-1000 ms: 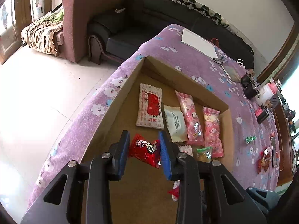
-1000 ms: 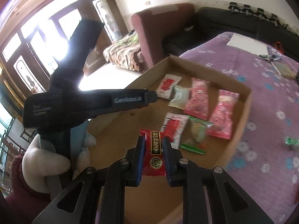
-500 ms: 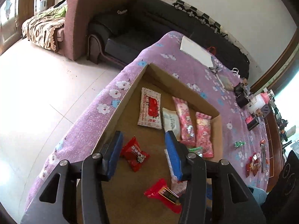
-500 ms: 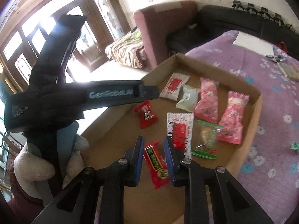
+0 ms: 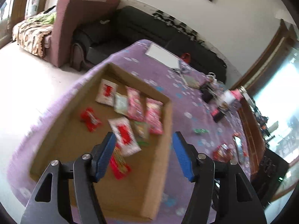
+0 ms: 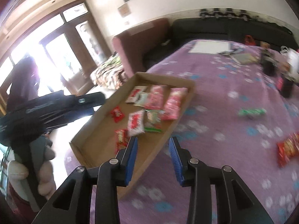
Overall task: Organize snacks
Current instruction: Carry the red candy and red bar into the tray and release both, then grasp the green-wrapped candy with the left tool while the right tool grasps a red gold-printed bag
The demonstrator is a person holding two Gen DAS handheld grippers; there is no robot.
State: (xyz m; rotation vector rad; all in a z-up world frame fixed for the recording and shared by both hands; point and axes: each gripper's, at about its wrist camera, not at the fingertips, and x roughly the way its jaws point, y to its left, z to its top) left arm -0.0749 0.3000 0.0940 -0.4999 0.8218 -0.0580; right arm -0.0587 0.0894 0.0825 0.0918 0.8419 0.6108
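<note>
While both views are blurred, the layout reads clearly.
Left gripper (image 5: 143, 155): jaws apart and have just been opening; nothing between the pads, which hang over the tray's near right part.
Right gripper (image 6: 153, 159): jaws apart, less wide, and have just been opening; nothing gripped; it hangs over the tray's near right wall.
Tray (image 5: 164, 149): shallow cardboard tray on the purple flowered cloth (image 6: 233, 130).
Far row in tray: white-red pack (image 5: 106, 94), pale pack (image 5: 121, 104), two pink packs (image 5: 135, 103) (image 5: 154, 117), side by side.
Near row: small red candy (image 5: 90, 118) at left, white-red sachet (image 5: 124, 135), green-trimmed pack (image 5: 142, 131) just beside it.
Red-gold candy (image 5: 119, 163): flat on the tray floor, nearest the left gripper, partly under the sachet's corner.
Outside tray: green candy (image 6: 251, 112) and red bag (image 6: 287, 148) on the cloth, well apart from the tray.
Hand (image 6: 44, 171): gloved, holding the left gripper's handle.
</note>
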